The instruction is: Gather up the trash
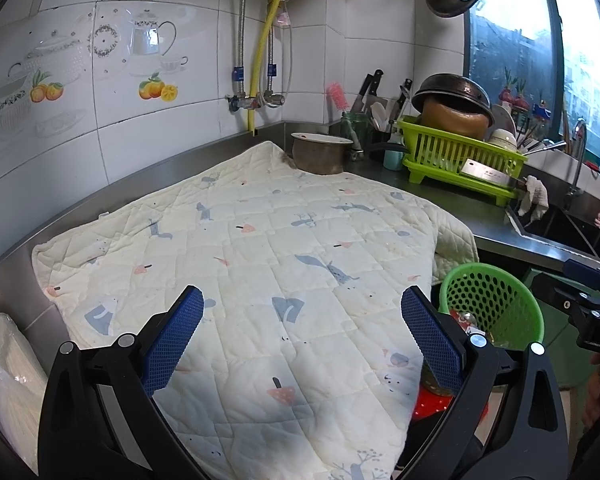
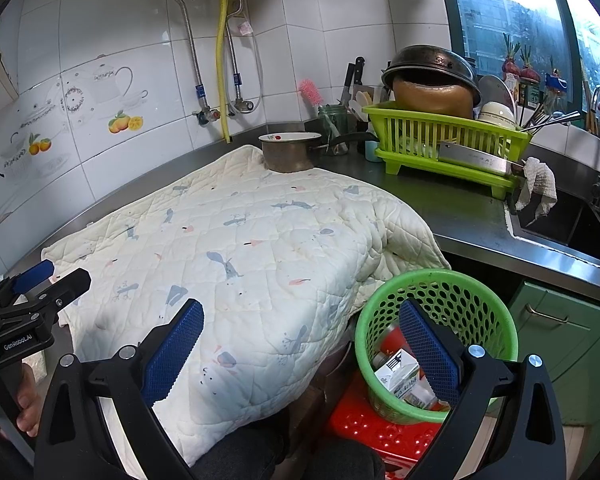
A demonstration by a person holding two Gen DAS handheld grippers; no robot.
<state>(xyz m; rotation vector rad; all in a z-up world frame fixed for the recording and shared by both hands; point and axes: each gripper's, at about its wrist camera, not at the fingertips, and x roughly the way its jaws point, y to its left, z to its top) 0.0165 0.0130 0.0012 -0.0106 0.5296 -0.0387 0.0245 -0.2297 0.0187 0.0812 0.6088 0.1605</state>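
- Your steel worktop [image 2: 472,216] runs along a tiled kitchen wall, with a quilted cloth [image 2: 236,248] spread over it and draping off the front edge.
- A metal pot [image 2: 288,154] stands at the cloth's far end; a lime dish rack [image 2: 444,148] sits to its right.
- The green perforated basket [image 2: 440,320] rests on a red stool [image 2: 380,432] below the worktop, holding a small carton [image 2: 396,372] and other trash.
- Your left gripper [image 1: 302,320] hovers over the cloth, jaws wide apart, empty.
- Your right gripper [image 2: 300,332] is spread too, one finger over the basket.
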